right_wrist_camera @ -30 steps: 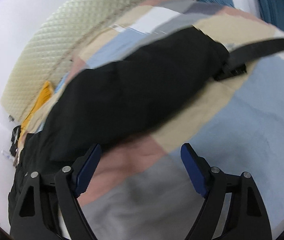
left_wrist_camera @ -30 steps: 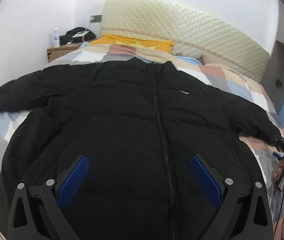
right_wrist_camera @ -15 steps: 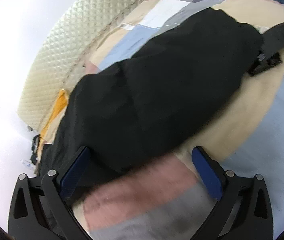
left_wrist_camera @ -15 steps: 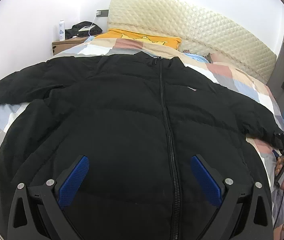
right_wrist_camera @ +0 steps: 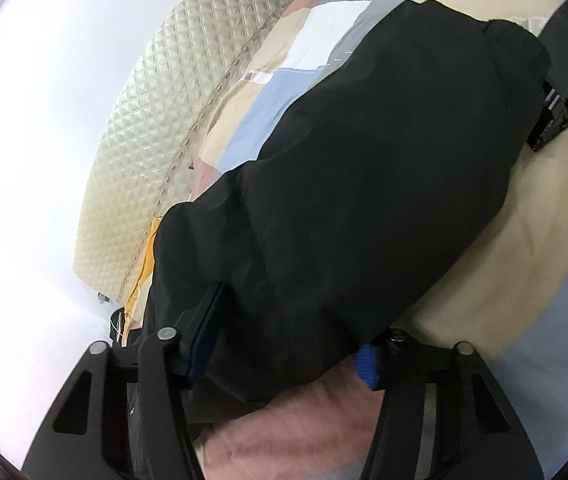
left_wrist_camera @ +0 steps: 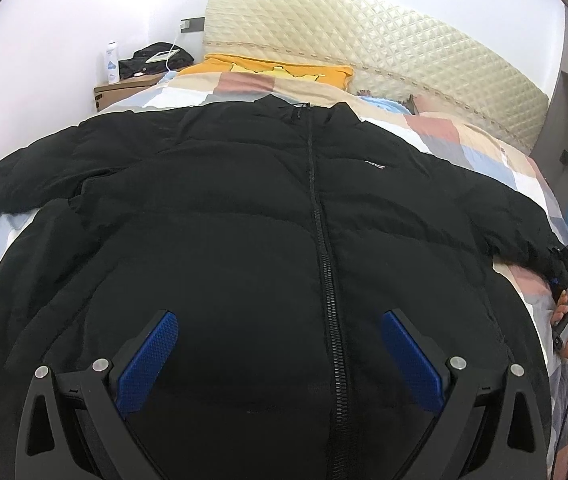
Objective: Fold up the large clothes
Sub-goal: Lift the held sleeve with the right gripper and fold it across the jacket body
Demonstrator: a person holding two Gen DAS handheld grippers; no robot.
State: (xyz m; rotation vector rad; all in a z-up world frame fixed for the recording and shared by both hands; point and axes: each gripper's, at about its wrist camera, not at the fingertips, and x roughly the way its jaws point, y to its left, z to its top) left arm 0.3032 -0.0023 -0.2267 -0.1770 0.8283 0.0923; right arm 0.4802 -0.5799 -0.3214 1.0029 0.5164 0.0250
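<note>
A large black puffer jacket [left_wrist_camera: 284, 240] lies zipped and face up on the bed, with both sleeves spread out sideways. My left gripper [left_wrist_camera: 279, 356] is open and empty, hovering above the jacket's lower front near the zipper. My right gripper [right_wrist_camera: 288, 344] is at the jacket's right sleeve [right_wrist_camera: 364, 184], near the cuff. Its blue-padded fingers [right_wrist_camera: 203, 340] have closed in on both sides of the sleeve, with the sleeve bulging between them. In the left wrist view the right gripper [left_wrist_camera: 564, 268] shows at the sleeve's end on the far right, held by a hand.
The bed has a checked patchwork cover [left_wrist_camera: 436, 136] and a quilted cream headboard [left_wrist_camera: 364, 40]. A yellow pillow [left_wrist_camera: 275, 72] lies at the head. A wooden bedside table [left_wrist_camera: 123, 88] holds a bottle and dark items. A black strap with a buckle [right_wrist_camera: 560, 116] lies beside the cuff.
My right gripper moved forward onto the sleeve and its fingers closed in around it. My left gripper rose slightly and stayed open over the jacket front.
</note>
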